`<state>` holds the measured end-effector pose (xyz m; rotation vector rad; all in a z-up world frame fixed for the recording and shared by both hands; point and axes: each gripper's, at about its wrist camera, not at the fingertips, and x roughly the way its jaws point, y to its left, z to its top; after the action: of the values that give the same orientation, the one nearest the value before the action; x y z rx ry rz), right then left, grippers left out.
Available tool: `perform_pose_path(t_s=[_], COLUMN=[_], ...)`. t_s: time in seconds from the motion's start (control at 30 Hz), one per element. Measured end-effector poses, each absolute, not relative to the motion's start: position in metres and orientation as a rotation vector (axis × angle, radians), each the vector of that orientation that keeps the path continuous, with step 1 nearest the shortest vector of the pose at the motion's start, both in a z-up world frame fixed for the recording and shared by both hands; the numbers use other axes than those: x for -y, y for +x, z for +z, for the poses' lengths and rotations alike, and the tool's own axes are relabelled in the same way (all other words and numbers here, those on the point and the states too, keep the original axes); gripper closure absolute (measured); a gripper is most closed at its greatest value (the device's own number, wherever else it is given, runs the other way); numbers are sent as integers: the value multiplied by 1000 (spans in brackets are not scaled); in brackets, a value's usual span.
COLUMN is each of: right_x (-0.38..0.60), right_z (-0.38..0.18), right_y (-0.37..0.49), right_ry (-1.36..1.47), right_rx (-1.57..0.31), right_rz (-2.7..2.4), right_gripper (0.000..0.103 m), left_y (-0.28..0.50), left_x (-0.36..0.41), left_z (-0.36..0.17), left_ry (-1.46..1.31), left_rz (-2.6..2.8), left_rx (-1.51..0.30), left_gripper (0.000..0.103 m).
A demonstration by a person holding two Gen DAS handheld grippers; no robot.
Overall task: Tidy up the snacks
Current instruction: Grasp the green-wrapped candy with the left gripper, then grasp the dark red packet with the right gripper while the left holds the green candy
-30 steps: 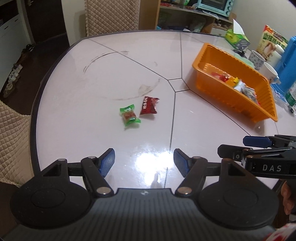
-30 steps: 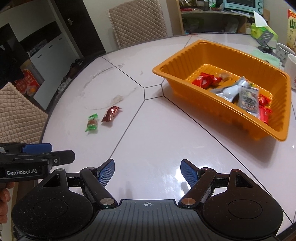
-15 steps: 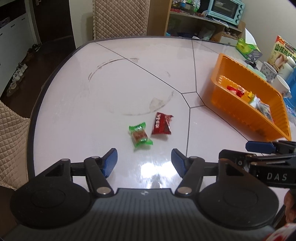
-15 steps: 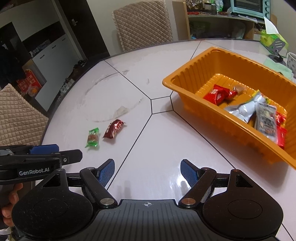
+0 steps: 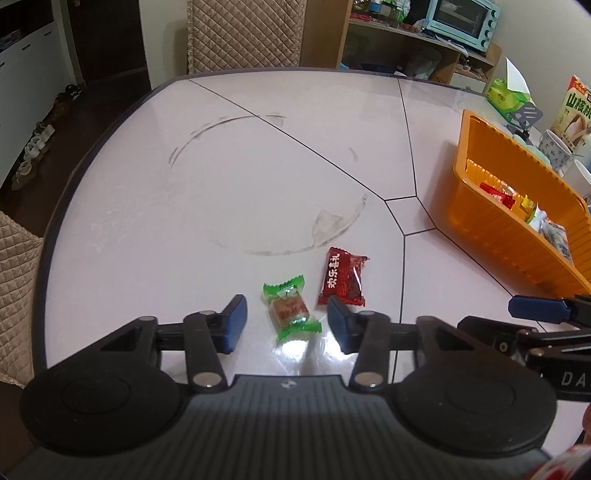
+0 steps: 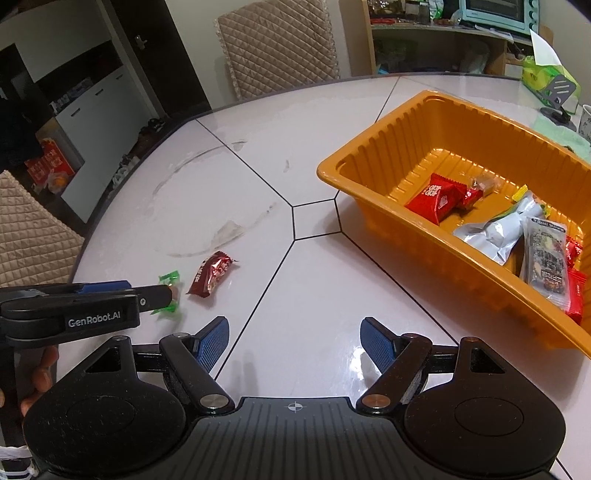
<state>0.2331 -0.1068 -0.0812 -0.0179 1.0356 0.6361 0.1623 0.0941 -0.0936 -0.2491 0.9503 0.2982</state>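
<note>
A green-wrapped candy (image 5: 291, 309) lies on the white table between the open blue pads of my left gripper (image 5: 287, 325). A dark red snack packet (image 5: 342, 277) lies just beyond the right pad. In the right wrist view the green candy (image 6: 170, 282) is partly hidden by the left gripper's finger, with the red packet (image 6: 212, 272) beside it. My right gripper (image 6: 294, 344) is open and empty above the table, left of the orange tray (image 6: 376, 221). The tray (image 5: 491, 229) holds several snack packets.
A tissue box (image 5: 508, 96), a carton (image 5: 574, 110) and mugs (image 5: 554, 149) stand behind the tray. Quilted chairs (image 6: 277, 44) stand at the far and left table edges. Shelves with a toaster oven (image 5: 461, 22) are at the back.
My left gripper has moved forward over the table until the green candy sits between its open pads. My right gripper has moved forward, closer to the tray. Both stay open.
</note>
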Motion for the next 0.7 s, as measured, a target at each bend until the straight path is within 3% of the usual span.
perform_pose_path(t_s=[0.33,0.57,0.7], right_x=[106,100,94], right_z=[-90,-94,-94], right_y=[242,245,246], right_ry=[-19,-20,-21], right_rx=[-1057,-1060,-1054], right_rz=[624,635,653], right_gripper=[25,25,25], left_y=[173,174,172], left_x=[-97,-100,-101], left_z=[-102,-109,-109], left_ry=[-223,-237,-231], left_rz=[285,273,270], left_rx=[-972,-999,-992], left_gripper=[72,85,85])
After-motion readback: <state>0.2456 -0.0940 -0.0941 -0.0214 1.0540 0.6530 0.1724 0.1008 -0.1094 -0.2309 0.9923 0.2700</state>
